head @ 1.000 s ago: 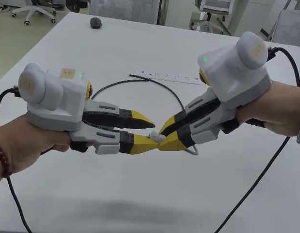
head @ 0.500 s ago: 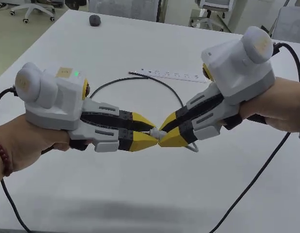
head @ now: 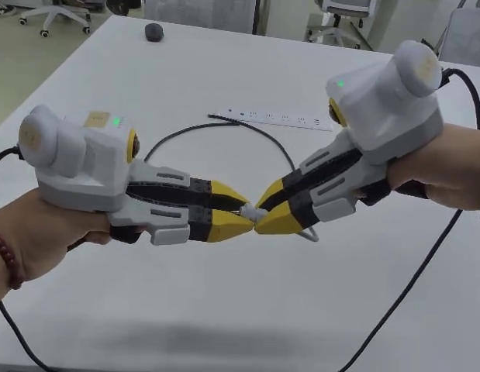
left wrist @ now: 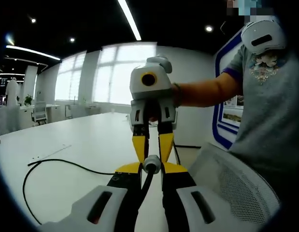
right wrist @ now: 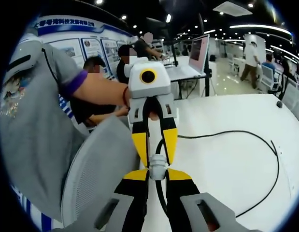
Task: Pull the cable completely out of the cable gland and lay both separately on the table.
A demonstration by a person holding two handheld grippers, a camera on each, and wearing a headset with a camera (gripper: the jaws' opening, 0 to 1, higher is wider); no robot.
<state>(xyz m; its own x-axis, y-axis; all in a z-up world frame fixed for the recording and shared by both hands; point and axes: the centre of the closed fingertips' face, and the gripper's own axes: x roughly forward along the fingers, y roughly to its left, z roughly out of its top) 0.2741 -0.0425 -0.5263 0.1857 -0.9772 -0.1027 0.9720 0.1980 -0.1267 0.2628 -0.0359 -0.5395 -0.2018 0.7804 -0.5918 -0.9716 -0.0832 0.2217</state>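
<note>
Grip: left gripper (head: pixel 246 215) and right gripper (head: pixel 261 214) are both clenched, tips meeting on the gland (head: pixel 252 211) above the table (head: pixel 185 70).
Cable (head: pixel 195 128): threads the gland and loops across the table behind.
Pull: the person should likely draw it straight along the gland's axis.
Unclear: which jaws pinch the gland and which the cable.

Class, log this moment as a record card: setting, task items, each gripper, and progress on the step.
setting: white table, with a white strip and a small dark object farther back
cable gland: white, held in the air between the two grippers' tips
cable: black, loops on the table, threaded through the gland
left gripper: shut at the gland
right gripper: shut at the gland
progress: cable not pulled out, neither item laid down
</note>
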